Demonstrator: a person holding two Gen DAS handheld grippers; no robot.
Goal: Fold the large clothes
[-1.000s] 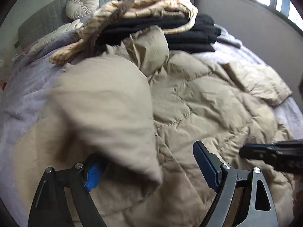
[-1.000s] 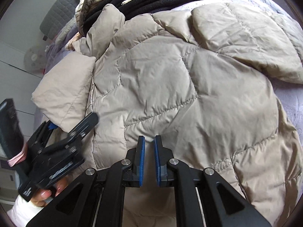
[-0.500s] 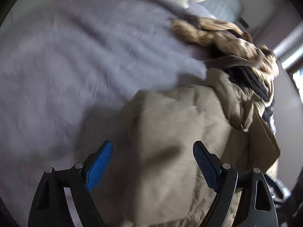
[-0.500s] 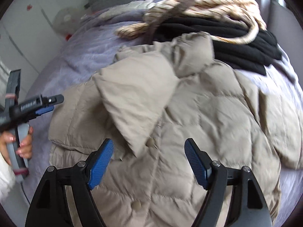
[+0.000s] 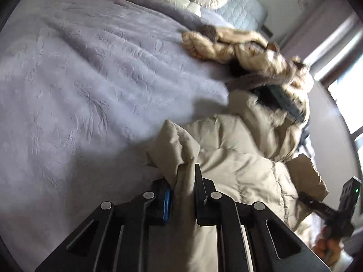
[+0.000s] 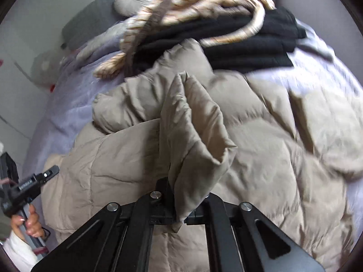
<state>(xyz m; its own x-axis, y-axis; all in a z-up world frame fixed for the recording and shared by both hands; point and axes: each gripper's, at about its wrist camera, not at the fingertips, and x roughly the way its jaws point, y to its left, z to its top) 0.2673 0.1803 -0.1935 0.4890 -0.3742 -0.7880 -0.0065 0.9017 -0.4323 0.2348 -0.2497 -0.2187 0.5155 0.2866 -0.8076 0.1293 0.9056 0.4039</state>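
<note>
Right gripper [image 6: 179, 195] clamped on a raised fold of the beige puffer jacket [image 6: 261, 158]; fabric bunches up between the jaws. Jacket spread over the lavender bedspread [image 6: 68, 113]. Beyond its collar: black folded garments [image 6: 249, 45], with a striped cream garment [image 6: 192, 4] on top. Left gripper [image 6: 34, 182] at left edge, hand-held.

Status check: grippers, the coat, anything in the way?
Left gripper shut on coat edge. Right gripper shut on a raised coat fold. Clothes pile lies against the coat's far end.
</note>
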